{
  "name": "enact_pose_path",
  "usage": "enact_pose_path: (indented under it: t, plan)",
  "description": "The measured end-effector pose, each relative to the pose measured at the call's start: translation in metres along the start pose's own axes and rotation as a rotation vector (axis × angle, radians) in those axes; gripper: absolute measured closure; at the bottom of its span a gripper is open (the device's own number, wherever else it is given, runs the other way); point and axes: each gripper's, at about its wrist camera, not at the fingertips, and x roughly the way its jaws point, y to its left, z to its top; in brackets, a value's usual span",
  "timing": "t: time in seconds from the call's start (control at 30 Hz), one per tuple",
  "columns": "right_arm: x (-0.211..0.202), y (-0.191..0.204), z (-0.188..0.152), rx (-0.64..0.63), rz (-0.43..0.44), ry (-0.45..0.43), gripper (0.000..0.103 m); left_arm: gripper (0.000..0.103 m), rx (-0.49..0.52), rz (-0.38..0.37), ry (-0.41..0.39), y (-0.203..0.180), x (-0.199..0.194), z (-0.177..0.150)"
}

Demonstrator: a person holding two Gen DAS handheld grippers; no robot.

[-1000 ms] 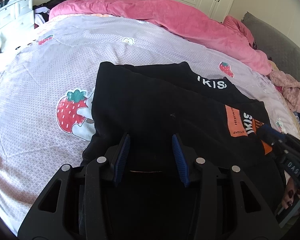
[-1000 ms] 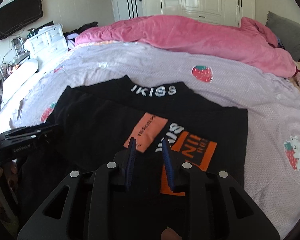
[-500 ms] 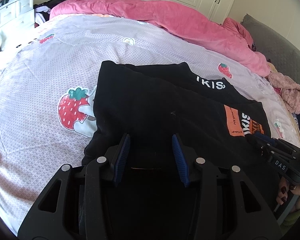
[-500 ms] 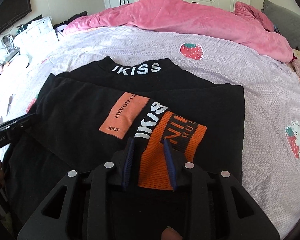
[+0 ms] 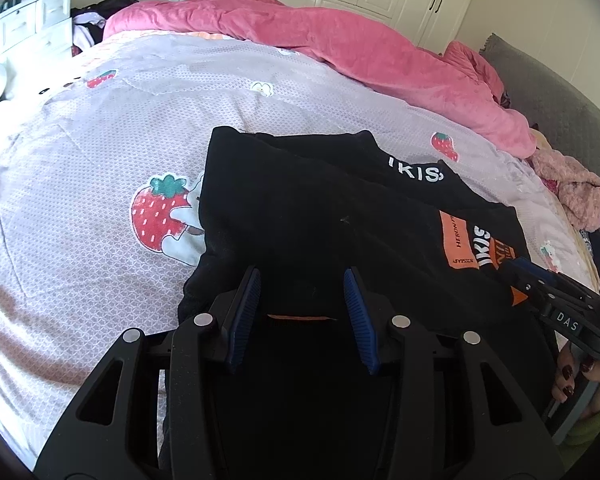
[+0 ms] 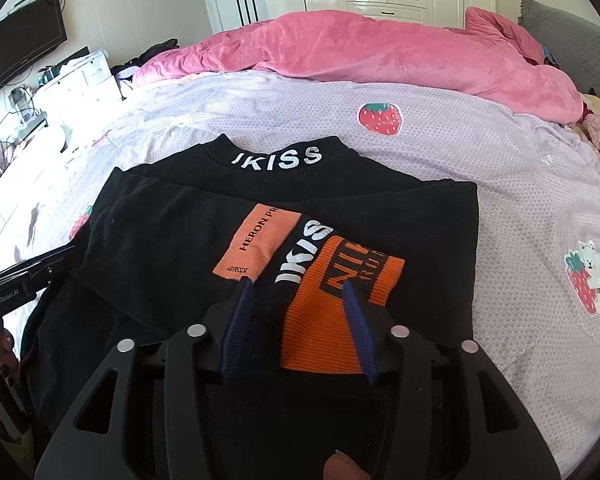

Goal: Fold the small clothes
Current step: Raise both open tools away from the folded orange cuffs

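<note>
The right gripper (image 6: 298,312) has its jaws opening, spread over an orange cuff (image 6: 340,308) they no longer press. The left gripper (image 5: 302,308) has its jaws partly spread over black cloth; whether they pinch it, I cannot tell. Both hover over a folded black sweater (image 6: 172,240) lying on a lilac strawberry-print bedspread (image 6: 440,152), a pink duvet (image 6: 380,56) beyond.
</note>
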Motion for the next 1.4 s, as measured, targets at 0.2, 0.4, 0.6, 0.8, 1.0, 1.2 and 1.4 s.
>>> enact_pose_path:
  t: [0.2,0.4,0.6,0.8,1.0,1.2,1.4]
  plan:
    - [-0.006,0.001,0.0,0.006,0.009,-0.018,0.038,0.067,-0.012,-0.003,-0.009,0.002,-0.005,0.0]
    - [-0.011,0.0,0.002,0.022,0.013,-0.033,0.032,0.067,-0.022,-0.001,-0.019,0.004,-0.012,0.0]
    - [-0.017,-0.001,0.004,0.033,0.018,-0.051,0.031,0.05,-0.045,0.007,-0.034,0.01,-0.018,0.0]
    - [-0.024,-0.001,0.005,0.043,0.009,-0.085,0.008,0.025,-0.086,0.021,-0.053,0.02,-0.028,0.001]
    - [-0.032,-0.001,0.008,0.047,0.009,-0.107,0.008,0.013,-0.107,0.011,-0.069,0.025,-0.039,0.001]
    - [-0.04,0.001,0.009,0.044,0.01,-0.119,0.008,0.01,-0.089,0.014,-0.086,0.022,-0.052,0.002]
    - [-0.051,-0.002,0.01,0.051,0.003,-0.137,0.008,0.01,-0.057,0.026,-0.103,0.018,-0.064,0.0]
